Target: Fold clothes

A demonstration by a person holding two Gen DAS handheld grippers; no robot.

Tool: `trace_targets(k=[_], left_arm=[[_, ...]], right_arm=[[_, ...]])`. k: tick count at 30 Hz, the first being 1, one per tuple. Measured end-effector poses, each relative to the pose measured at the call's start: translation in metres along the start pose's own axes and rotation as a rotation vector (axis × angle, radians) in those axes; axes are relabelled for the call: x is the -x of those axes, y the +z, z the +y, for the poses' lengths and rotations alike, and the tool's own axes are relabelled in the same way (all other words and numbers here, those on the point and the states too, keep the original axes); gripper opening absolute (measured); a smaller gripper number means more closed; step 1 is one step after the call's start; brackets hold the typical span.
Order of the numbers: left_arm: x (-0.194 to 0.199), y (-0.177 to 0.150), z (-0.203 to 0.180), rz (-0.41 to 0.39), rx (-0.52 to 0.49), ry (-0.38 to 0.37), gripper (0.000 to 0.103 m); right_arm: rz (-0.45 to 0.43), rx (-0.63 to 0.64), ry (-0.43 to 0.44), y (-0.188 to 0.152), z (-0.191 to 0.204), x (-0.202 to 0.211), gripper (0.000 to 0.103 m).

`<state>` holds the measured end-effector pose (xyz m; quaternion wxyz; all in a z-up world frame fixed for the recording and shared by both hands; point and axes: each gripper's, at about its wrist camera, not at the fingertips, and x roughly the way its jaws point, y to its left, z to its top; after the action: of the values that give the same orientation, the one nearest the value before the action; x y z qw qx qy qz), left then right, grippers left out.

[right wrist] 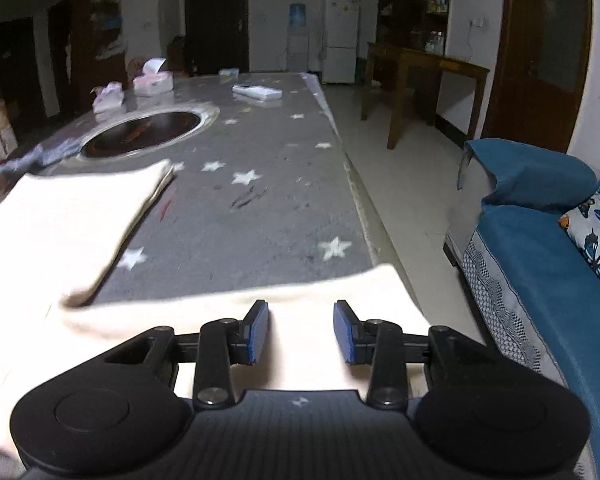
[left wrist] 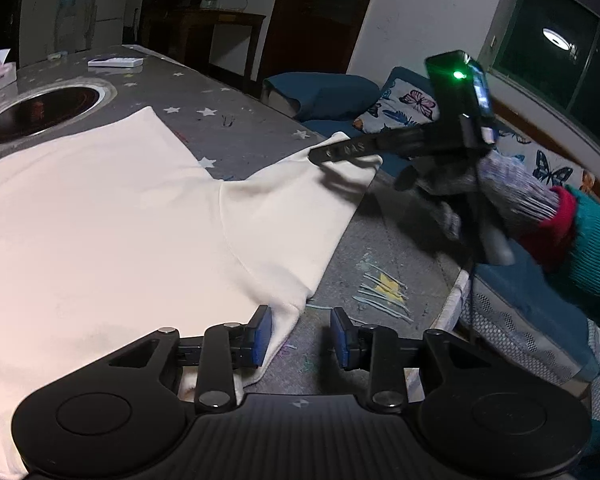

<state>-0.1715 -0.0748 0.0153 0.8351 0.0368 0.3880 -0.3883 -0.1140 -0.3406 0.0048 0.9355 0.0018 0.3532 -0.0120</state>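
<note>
The cream-white cotton garment (left wrist: 112, 208) lies spread on the grey star-printed counter (left wrist: 236, 128), one sleeve reaching to the right-hand edge; the left tongs (left wrist: 300, 338) stand wide at the sleeve's lower hem, while the right tongs (right wrist: 301, 332), wide in their own view, hover over the sleeve end. In my judgement the sleeve is being dealt with, and a sound fold wants both tongs to pinch a single layer at the hem and carry it flat. The counter holds a round inset hob (right wrist: 148, 134) and tissue packs (right wrist: 153, 82); a blue sofa (right wrist: 540, 264) stands beside it in a dim room.
</note>
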Motion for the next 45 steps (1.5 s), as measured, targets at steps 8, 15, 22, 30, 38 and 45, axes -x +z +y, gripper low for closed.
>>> trace_targets(k=[8, 15, 22, 30, 38, 45], left_arm=[[0.032, 0.006, 0.02, -0.073, 0.033, 0.097, 0.036], [0.068, 0.016, 0.089, -0.123, 0.196, 0.426, 0.036], [0.078, 0.033, 0.167, -0.127, 0.336, 0.743, 0.037], [0.055, 0.038, 0.235, -0.076, 0.449, 0.844, 0.037], [0.061, 0.034, 0.259, -0.088, 0.486, 0.872, 0.006], [0.127, 0.012, 0.25, -0.226, 0.574, 0.927, 0.005]], right_arm=[[-0.016, 0.029, 0.052, 0.012, 0.013, 0.004, 0.037], [-0.038, 0.083, 0.135, 0.022, 0.037, 0.018, 0.038], [-0.05, 0.192, 0.293, 0.027, 0.086, 0.034, 0.041], [-0.013, 0.285, 0.395, 0.017, 0.127, 0.036, 0.041], [0.01, 0.314, 0.423, 0.012, 0.139, 0.031, 0.041], [0.025, 0.323, 0.47, 0.012, 0.145, 0.035, 0.041]])
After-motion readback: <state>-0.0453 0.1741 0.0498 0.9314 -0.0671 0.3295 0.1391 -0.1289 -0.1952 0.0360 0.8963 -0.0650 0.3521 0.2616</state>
